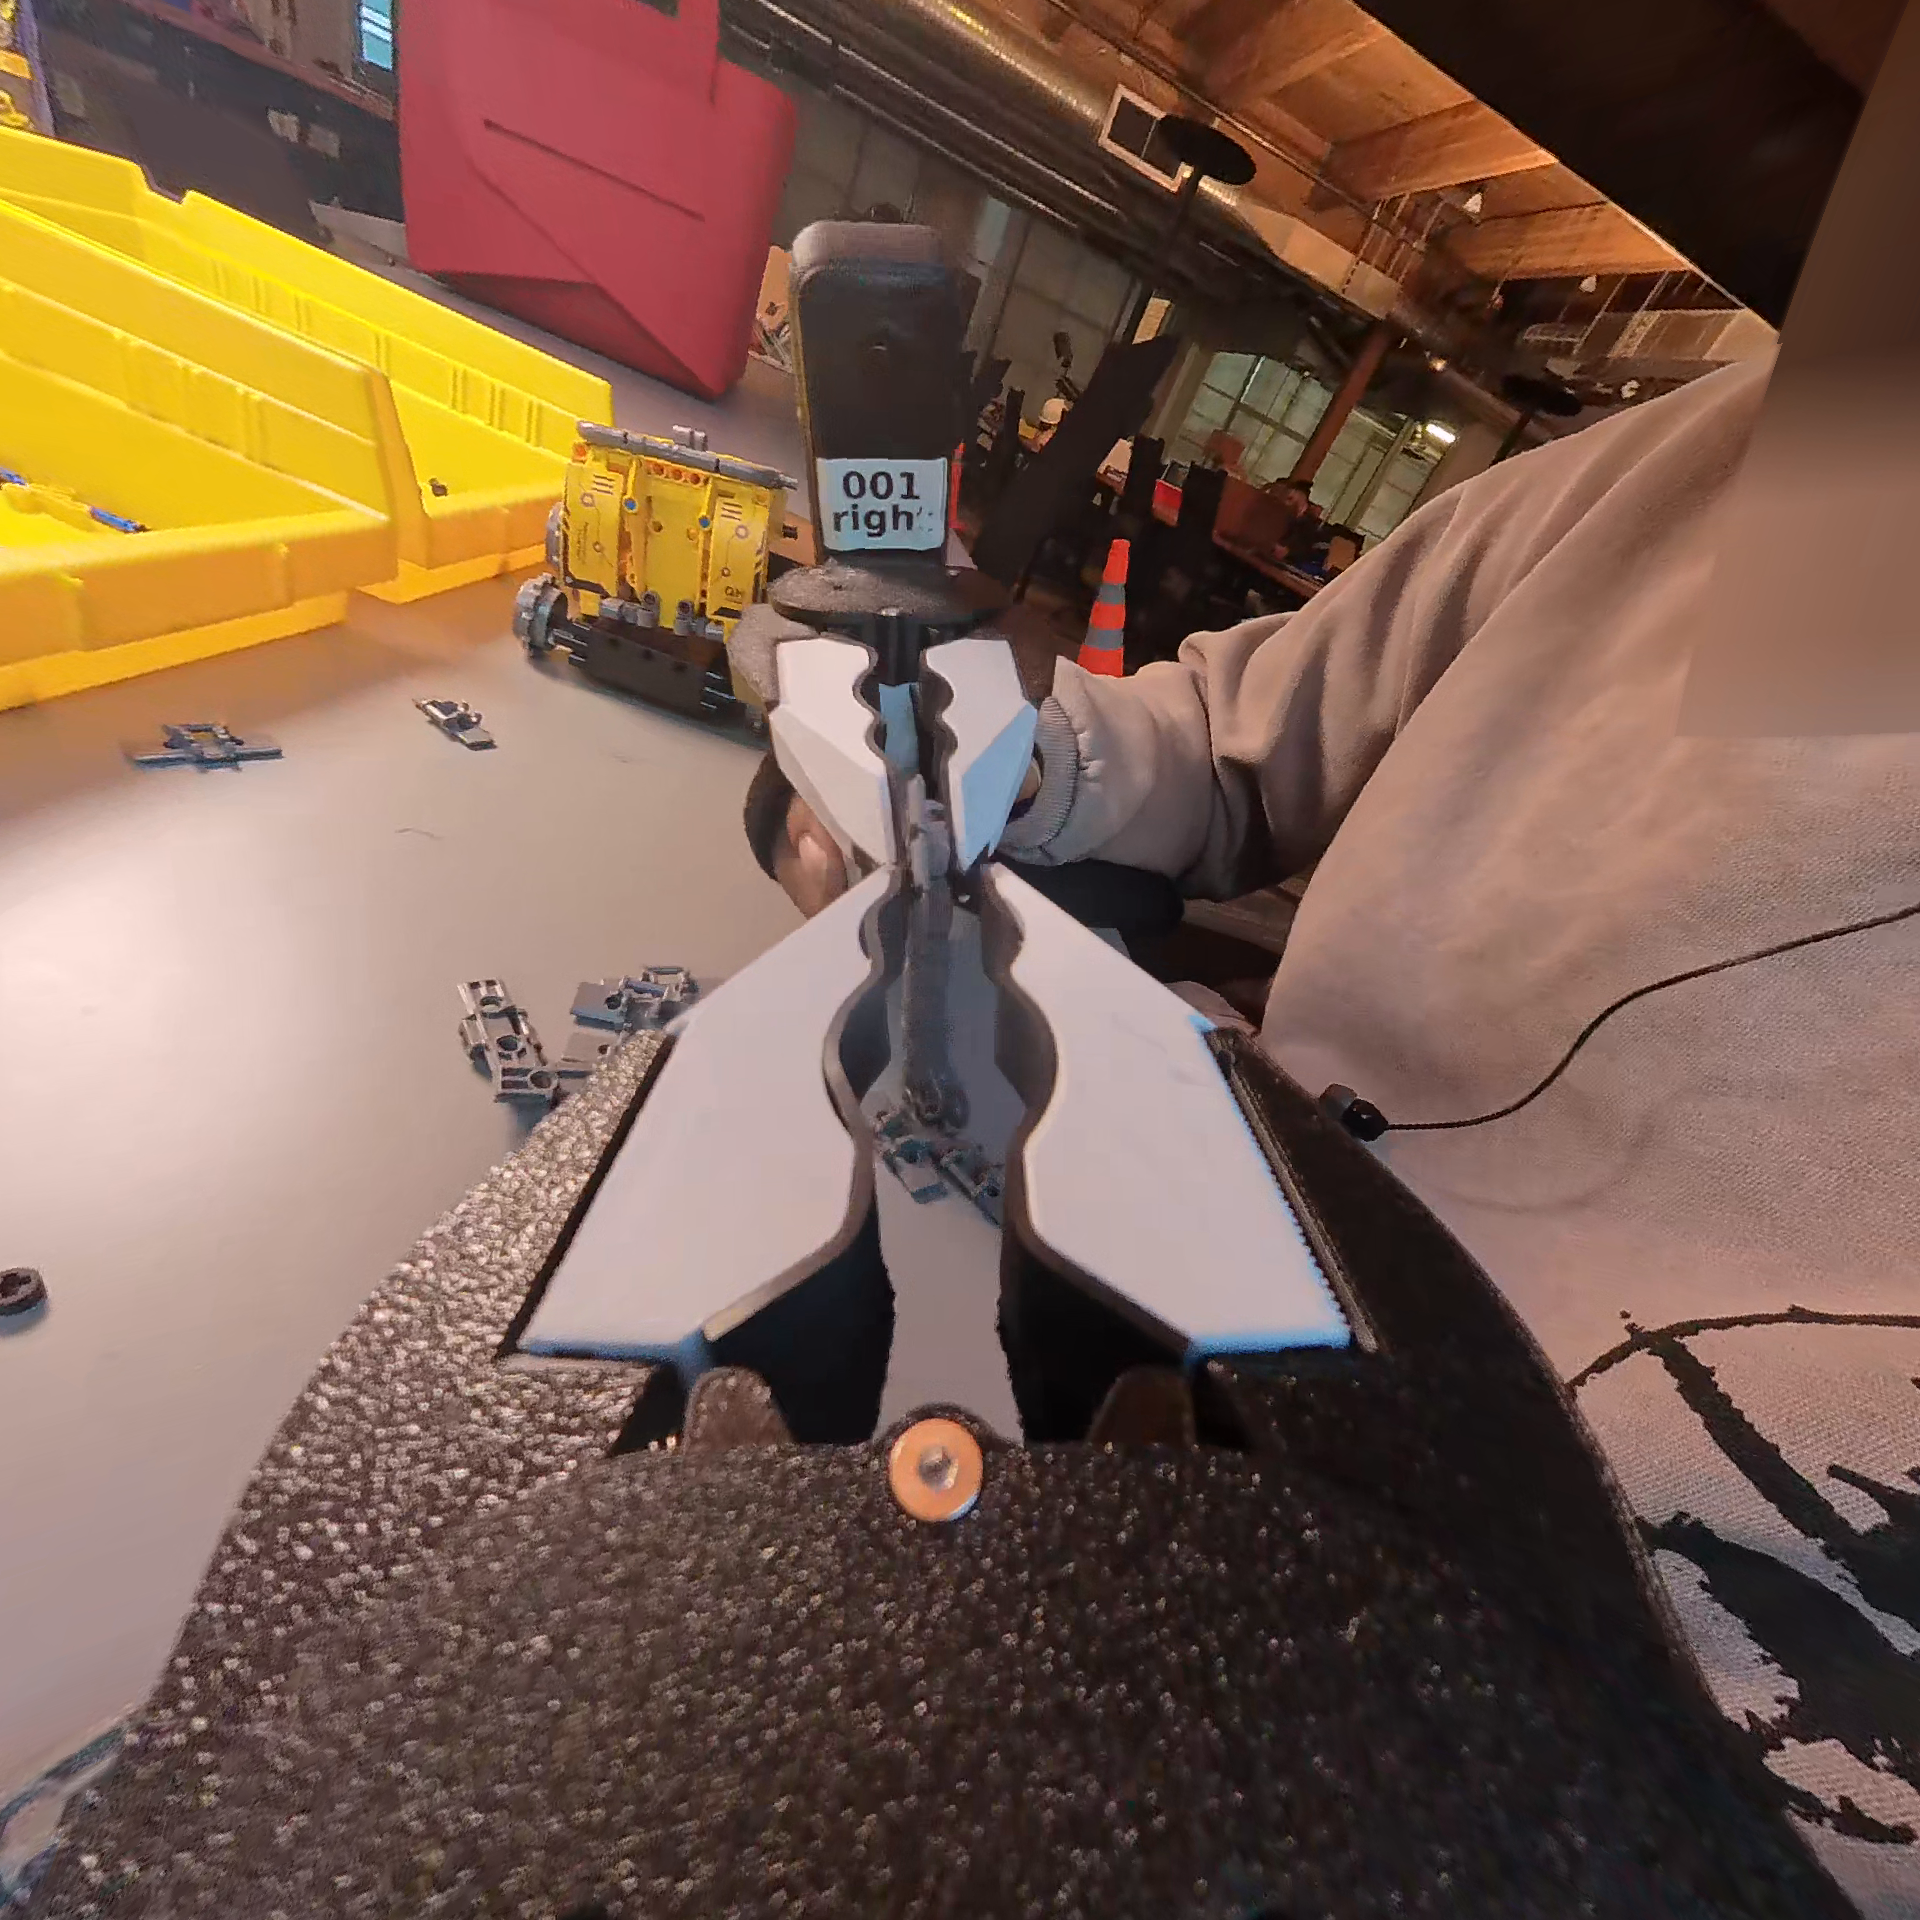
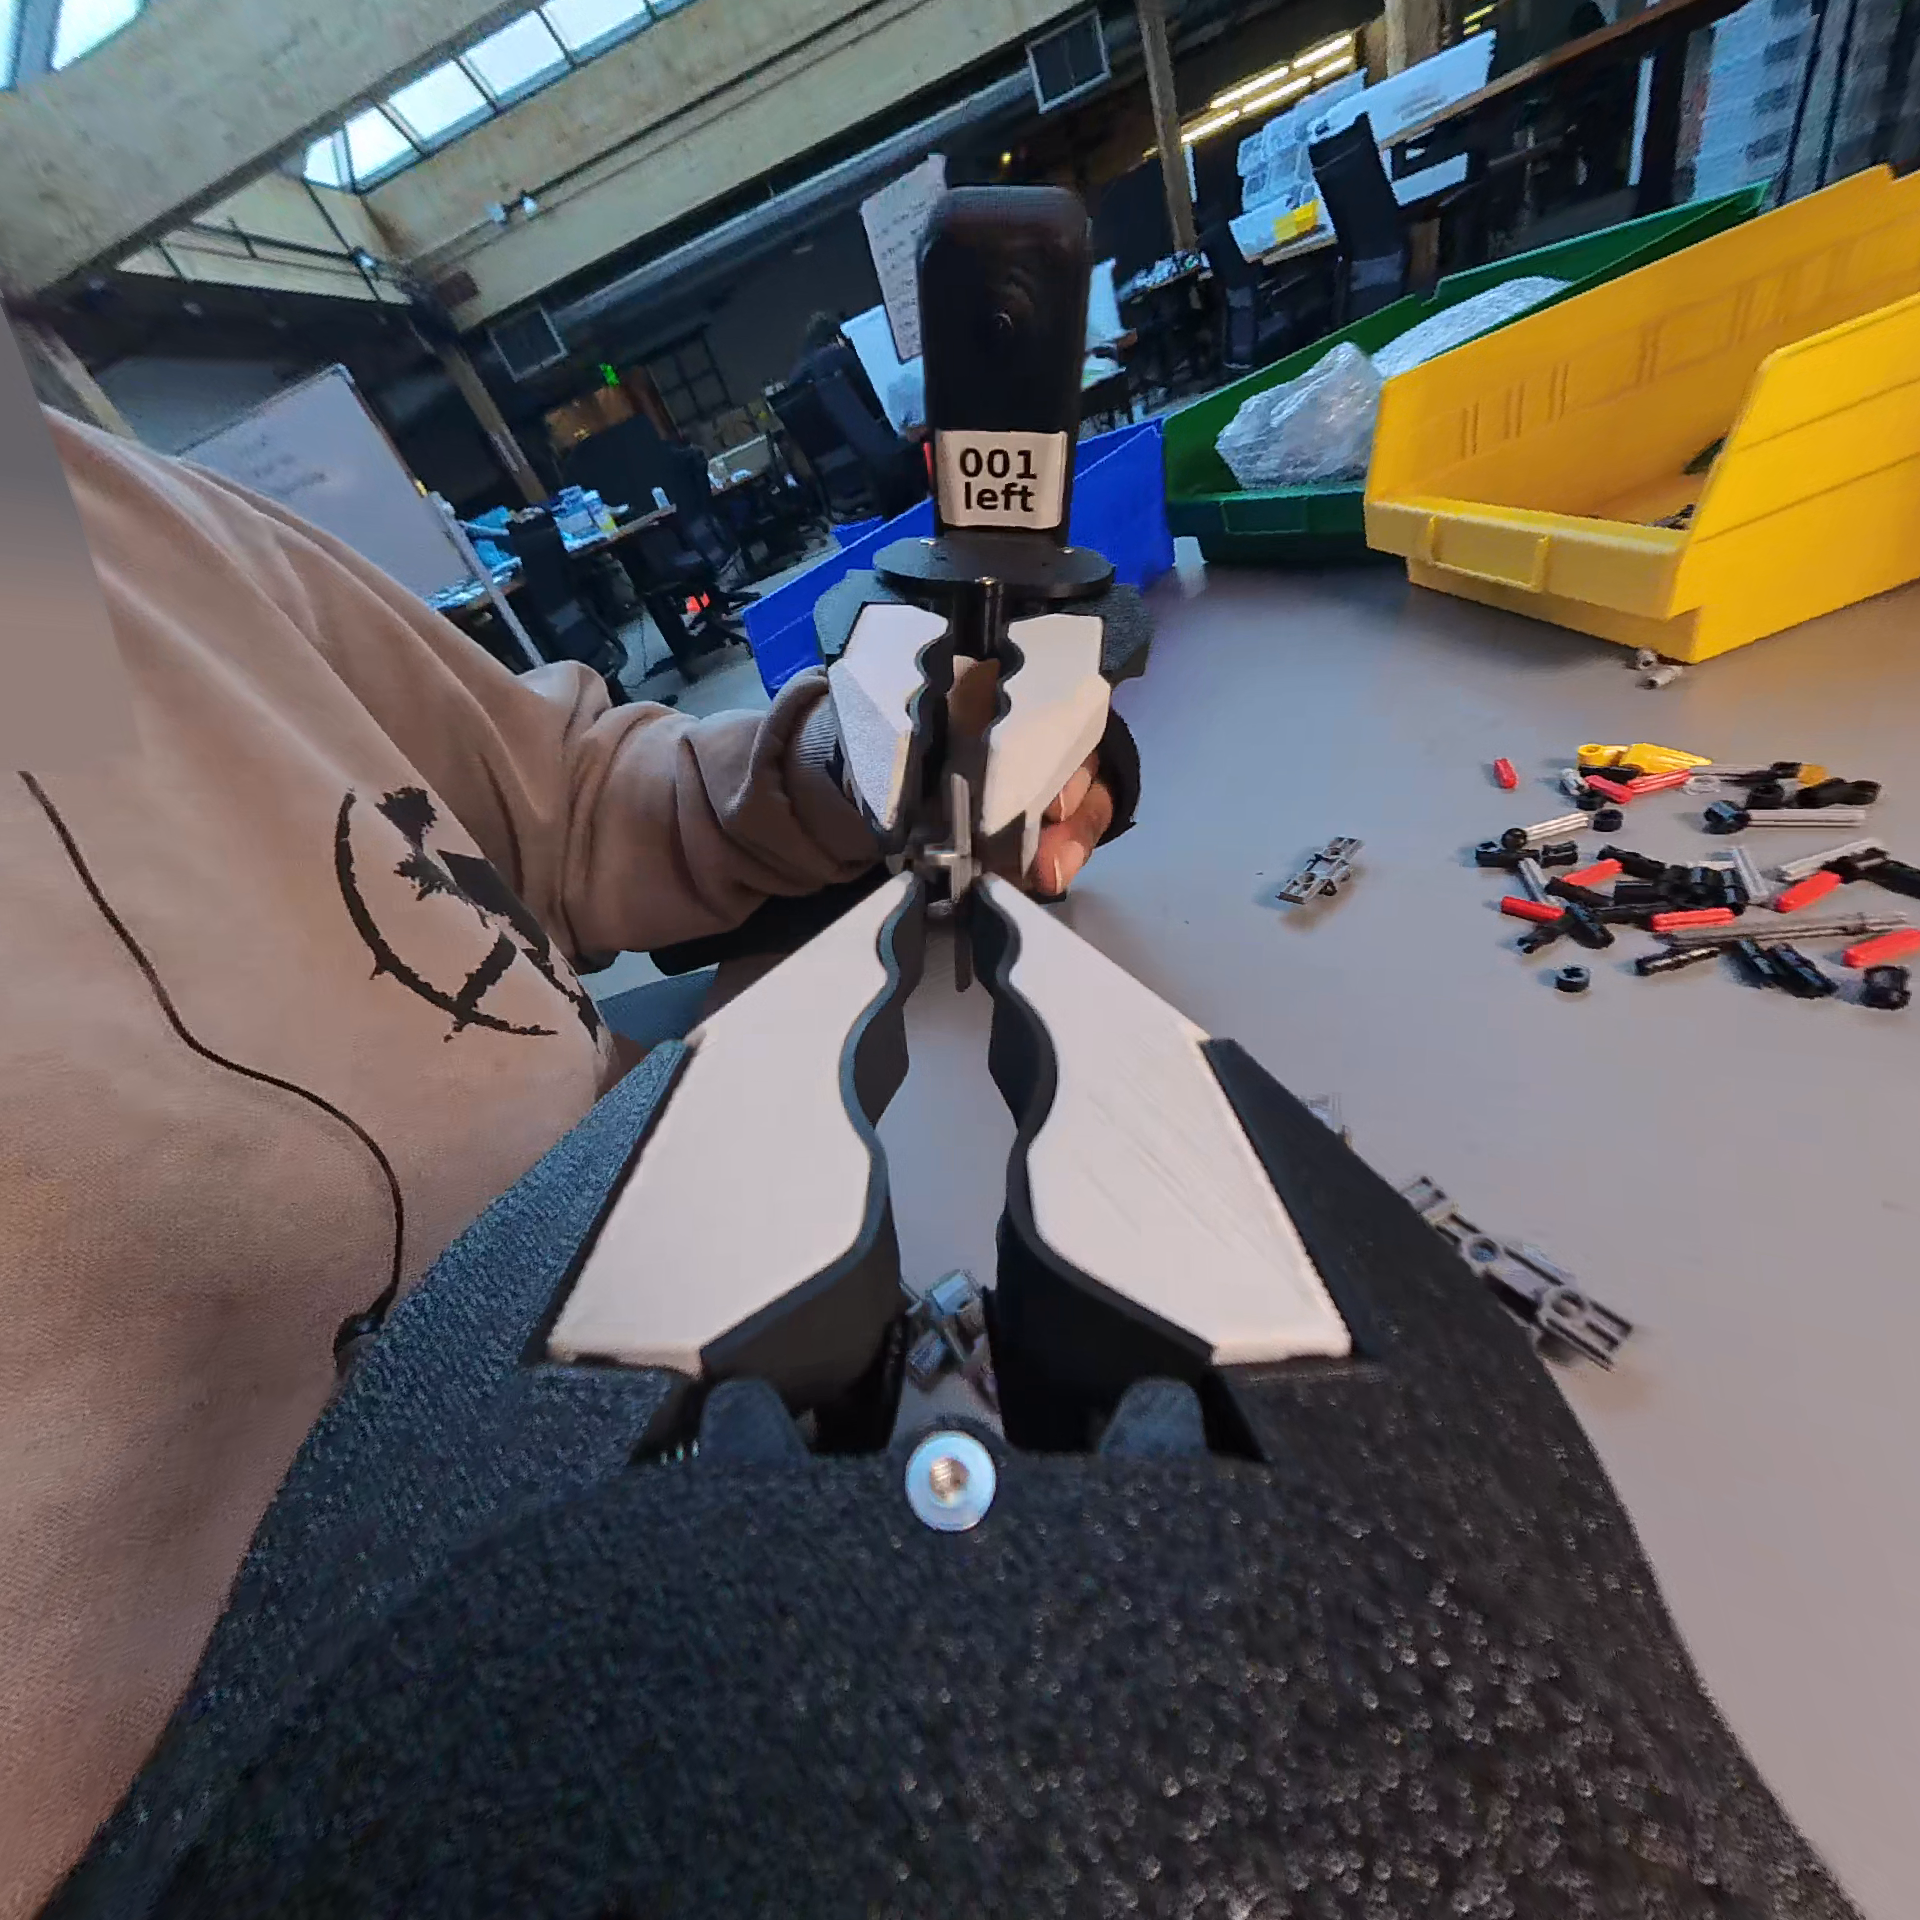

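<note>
Tongs meet tip to tip above the grey counter (image 1: 260, 1039) in the left wrist view: we see our left tongs (image 1: 932, 883) narrowed onto a small grey building-toy part (image 1: 928, 842), while the right tongs (image 1: 914, 821), facing us, pinch the same part from the other end. A dark chain-like strip (image 1: 923, 1008) hangs from the part between our fingers down toward grey link pieces (image 1: 940, 1158) lying on the counter. More grey link pieces (image 1: 520, 1029) lie just beside our left finger, a yellow block-built model (image 1: 665, 551) stands farther off, and yellow bins (image 1: 208, 436) and a red bag (image 1: 592, 177) sit toward the counter's far edge. In the right wrist view, our right tongs (image 2: 940, 883) are pressed on the grey part (image 2: 951, 847) and the left tongs (image 2: 940, 831) grip it opposite. Scattered red, black and grey pieces (image 2: 1704, 894) lie toward the counter's right edge, with a yellow bin (image 2: 1662, 499), a green bin (image 2: 1299, 509) and a blue bin (image 2: 1122, 509) beyond.
</note>
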The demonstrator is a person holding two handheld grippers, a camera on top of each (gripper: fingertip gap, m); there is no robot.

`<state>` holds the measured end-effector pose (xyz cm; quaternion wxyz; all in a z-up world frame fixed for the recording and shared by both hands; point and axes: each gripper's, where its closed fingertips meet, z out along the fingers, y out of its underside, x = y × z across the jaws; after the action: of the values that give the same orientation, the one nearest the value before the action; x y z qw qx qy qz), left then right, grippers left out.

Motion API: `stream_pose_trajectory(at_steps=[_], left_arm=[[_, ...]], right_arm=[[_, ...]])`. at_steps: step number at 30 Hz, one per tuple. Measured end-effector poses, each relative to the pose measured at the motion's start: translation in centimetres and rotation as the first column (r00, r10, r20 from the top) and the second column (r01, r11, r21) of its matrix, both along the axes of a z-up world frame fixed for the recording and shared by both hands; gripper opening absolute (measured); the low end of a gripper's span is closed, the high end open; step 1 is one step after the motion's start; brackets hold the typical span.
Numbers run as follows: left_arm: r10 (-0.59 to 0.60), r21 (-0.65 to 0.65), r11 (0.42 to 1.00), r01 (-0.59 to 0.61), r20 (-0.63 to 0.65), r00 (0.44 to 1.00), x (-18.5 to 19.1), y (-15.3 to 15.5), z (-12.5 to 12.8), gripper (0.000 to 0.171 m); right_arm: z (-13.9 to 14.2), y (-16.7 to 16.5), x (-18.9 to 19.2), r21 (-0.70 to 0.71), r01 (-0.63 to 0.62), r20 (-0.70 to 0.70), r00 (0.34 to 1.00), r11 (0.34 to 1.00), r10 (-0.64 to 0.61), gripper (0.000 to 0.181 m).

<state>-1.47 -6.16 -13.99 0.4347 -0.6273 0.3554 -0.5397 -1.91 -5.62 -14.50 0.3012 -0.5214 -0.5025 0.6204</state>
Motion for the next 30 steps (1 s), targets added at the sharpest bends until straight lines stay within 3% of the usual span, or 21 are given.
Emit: stream_pose_trajectory(at_steps=[19, 30], left_arm=[[0.039, -0.042, 0.998, -0.041, -0.045, 0.998, -0.4, 0.8, -0.9, 0.003], [-0.025, -0.132, 0.991, 0.006, -0.142, 0.989, 0.0, 0.1, -2.8, 0.002]], right_arm=[[-1.2, 0.2, -0.1, 0.012, 0.012, 0.049, 0.999, 1.000, -0.012, 0.006], [-2.0, -0.6, -0.1, 0.025, -0.033, 0.082, 0.996, 0.999, 0.031, 0.016]])
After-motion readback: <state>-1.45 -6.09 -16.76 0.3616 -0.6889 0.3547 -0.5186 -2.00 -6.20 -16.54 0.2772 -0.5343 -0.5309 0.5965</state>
